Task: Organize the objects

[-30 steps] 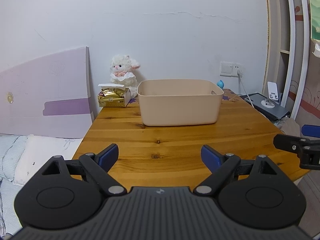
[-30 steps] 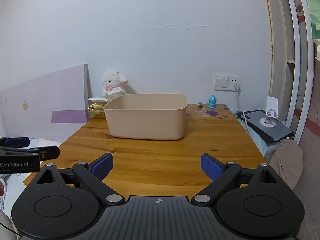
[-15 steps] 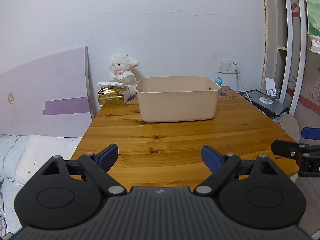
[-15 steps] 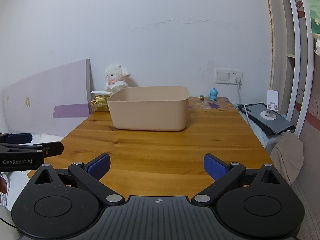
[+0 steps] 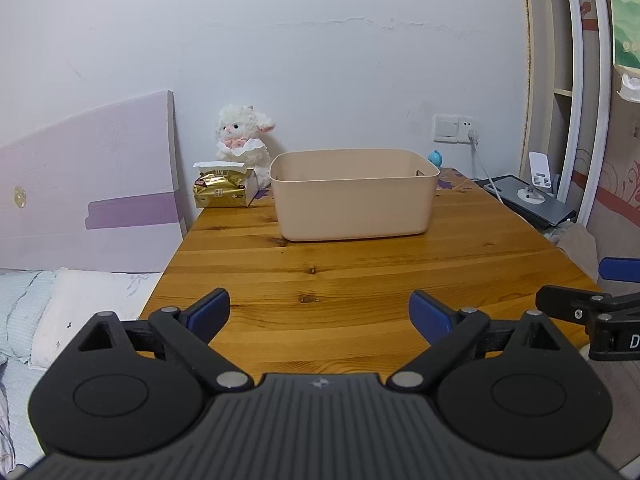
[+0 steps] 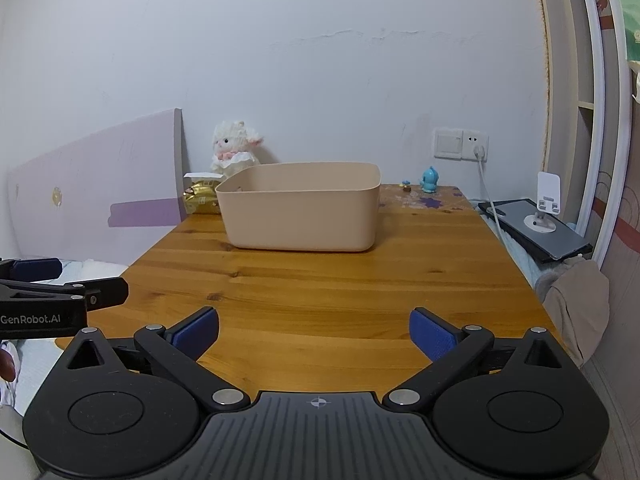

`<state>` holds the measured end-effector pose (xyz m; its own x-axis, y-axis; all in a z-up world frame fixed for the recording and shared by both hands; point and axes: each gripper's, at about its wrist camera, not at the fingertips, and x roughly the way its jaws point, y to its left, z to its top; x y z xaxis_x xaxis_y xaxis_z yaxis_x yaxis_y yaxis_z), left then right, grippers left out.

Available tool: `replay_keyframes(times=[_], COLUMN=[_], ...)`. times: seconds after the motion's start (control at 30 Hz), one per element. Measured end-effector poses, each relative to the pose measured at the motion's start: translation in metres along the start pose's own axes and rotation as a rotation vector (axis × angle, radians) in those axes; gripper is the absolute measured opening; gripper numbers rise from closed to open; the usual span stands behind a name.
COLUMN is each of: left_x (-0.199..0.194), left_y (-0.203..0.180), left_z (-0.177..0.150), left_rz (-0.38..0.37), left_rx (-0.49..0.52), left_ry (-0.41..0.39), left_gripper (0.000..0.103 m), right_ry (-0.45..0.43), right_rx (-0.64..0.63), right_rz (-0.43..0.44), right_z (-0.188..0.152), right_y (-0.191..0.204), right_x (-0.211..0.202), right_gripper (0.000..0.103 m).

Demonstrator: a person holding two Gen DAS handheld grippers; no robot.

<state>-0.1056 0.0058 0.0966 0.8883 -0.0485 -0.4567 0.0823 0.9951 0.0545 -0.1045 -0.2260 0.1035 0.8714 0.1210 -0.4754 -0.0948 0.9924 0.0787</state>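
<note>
**Bin waits, both grippers empty at the near edge**

Bin [image 5: 354, 196] sits toward the table's [image 5: 360, 280] far side, plush lamb [image 5: 242, 136] and gold packet [image 5: 222, 192] just left of it. Left gripper [image 5: 320, 312] and right gripper [image 6: 314, 330] hover well short, jaws apart, holding nothing. Approach stage, likely; next, reach past the bin for a loose item.

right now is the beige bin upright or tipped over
Upright: the beige bin sits flat on the wooden table, open rim facing up. Its contents cannot be seen.

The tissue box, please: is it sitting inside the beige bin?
No, the tissue box stands on the table left of the bin.
</note>
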Motion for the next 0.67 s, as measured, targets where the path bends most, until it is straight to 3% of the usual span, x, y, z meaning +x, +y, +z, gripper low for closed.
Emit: replay_keyframes(times=[0.27,0.33,0.67], left_x=[0.0,0.001,0.008], left_y=[0.003,0.003,0.007], left_z=[0.0,0.0,0.002], left_rz=[0.003,0.013,0.016], left_rx=[-0.004,-0.006,-0.011], left_ry=[0.014,0.019,0.027], left_gripper=[0.098,0.103,0.103], right_ry=[0.019,0.026,0.059], right_rx=[0.001,0.002,0.004], right_rz=[0.008,0.009,0.01], right_z=[0.0,0.0,0.0], right_y=[0.001,0.001,0.001], right_x=[0.004,0.006,0.02], right_gripper=[0.103,0.103,0.103])
